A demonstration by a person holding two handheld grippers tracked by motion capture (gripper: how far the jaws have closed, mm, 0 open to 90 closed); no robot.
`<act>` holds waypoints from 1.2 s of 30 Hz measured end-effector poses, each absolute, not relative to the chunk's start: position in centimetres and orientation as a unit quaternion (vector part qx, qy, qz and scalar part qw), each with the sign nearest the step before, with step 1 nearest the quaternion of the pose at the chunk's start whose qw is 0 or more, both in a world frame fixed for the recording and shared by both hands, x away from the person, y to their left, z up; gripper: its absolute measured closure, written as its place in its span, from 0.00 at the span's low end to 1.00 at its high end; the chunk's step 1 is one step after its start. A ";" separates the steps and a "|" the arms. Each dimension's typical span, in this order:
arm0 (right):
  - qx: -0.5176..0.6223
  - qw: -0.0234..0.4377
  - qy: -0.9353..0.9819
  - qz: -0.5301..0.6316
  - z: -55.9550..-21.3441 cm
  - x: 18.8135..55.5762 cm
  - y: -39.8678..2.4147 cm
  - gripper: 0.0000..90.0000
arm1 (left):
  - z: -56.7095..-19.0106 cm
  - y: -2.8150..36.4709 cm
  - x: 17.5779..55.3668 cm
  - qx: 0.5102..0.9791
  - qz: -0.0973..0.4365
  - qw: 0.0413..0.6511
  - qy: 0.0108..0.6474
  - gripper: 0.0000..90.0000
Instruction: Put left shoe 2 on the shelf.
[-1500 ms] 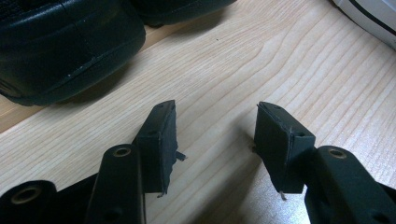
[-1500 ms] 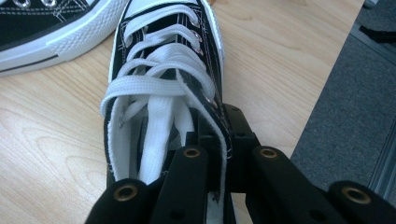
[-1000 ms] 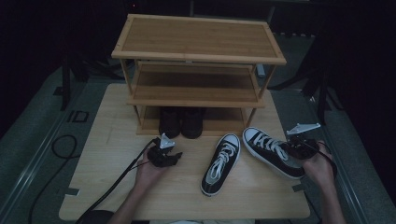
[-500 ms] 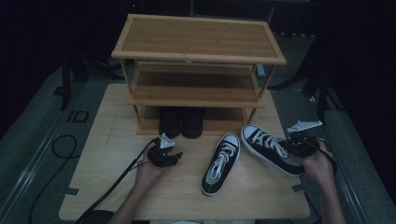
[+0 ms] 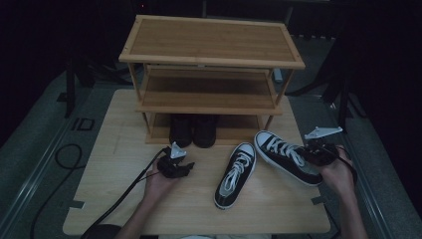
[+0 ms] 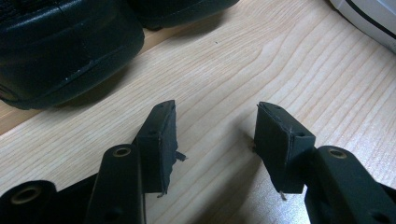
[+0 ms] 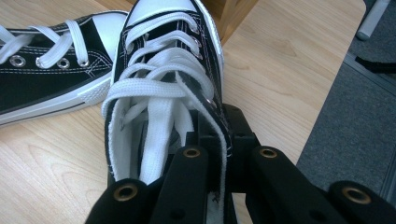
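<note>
Two black-and-white laced sneakers lie on the wooden table (image 5: 109, 149) in front of a three-tier wooden shoe rack (image 5: 209, 45). My right gripper (image 5: 321, 152) (image 7: 219, 135) is shut on the side wall of the right sneaker (image 5: 286, 154) (image 7: 163, 60) near its heel opening, one jaw inside and one outside. The other sneaker (image 5: 235, 174) (image 7: 46, 60) lies just to its left, toe toward the rack. My left gripper (image 5: 174, 164) (image 6: 215, 135) rests low over bare table, open, with nothing between the jaws. A pair of black shoes (image 5: 193, 130) (image 6: 60, 46) stands on the rack's bottom shelf just ahead of it.
The rack's middle shelf (image 5: 209, 92) and top shelf are bare. The table's right edge runs close beside the right hand, with grey floor (image 7: 355, 116) beyond. A cable (image 5: 119, 199) trails from the left gripper over the front edge.
The right gripper and the sneaker it holds have shifted slightly toward the rack. The left gripper has stayed where it was.
</note>
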State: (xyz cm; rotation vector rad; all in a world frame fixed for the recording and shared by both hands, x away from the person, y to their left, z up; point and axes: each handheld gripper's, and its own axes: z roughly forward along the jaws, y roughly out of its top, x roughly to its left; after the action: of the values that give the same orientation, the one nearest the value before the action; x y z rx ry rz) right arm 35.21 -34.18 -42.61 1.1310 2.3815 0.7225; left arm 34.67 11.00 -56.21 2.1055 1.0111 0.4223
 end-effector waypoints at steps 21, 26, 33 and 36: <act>0.380 0.190 0.862 0.277 -42.3 36.2 -32.0 0.98 | -56.2 10.9 34.7 0.821 0.165 0.376 0.397 0.55; 0.375 0.187 0.863 0.282 -42.2 36.5 -31.7 0.98 | -56.2 10.9 34.7 0.821 0.165 0.376 0.397 0.55; 0.364 0.183 0.868 0.284 -42.0 36.9 -31.0 0.98 | -56.2 10.9 34.7 0.821 0.166 0.376 0.397 0.55; 0.356 0.178 0.870 0.290 -41.8 36.9 -30.6 0.98 | -56.2 10.9 34.7 0.821 0.166 0.376 0.396 0.55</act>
State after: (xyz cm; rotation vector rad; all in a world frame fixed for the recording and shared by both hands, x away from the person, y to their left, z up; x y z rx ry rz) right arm 36.92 -30.62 -41.79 1.0065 2.4616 0.8214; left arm 34.67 10.87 -56.22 2.1009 1.0141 0.4259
